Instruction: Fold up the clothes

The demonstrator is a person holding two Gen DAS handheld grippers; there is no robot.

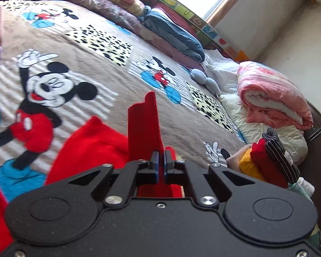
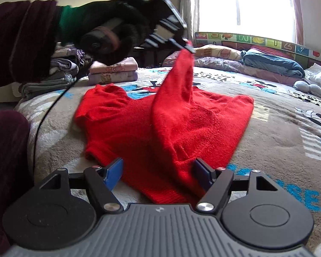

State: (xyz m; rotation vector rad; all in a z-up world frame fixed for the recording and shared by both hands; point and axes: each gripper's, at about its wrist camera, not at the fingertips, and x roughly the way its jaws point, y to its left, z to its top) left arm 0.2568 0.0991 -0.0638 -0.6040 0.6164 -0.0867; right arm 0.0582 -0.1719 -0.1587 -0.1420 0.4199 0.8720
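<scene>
A red knit sweater (image 2: 139, 120) lies spread on the Mickey Mouse blanket (image 2: 278, 132). My left gripper (image 1: 161, 152) is shut on a red sleeve end (image 1: 144, 126) and holds it up above the bed; it also shows in the right wrist view (image 2: 188, 47) with the sleeve (image 2: 177, 85) stretched up from the sweater. My right gripper (image 2: 158, 172) is open and empty, low over the sweater's near hem, its blue pads (image 2: 113, 171) on either side of the hem cloth.
Folded pink and lilac clothes (image 2: 113, 70) and a grey pile (image 2: 53, 72) sit at the far left of the bed. Rolled quilts (image 1: 271, 98) and pillows (image 2: 271, 62) line the far side. A heap of folded clothes (image 1: 267, 158) lies at the bed's right edge.
</scene>
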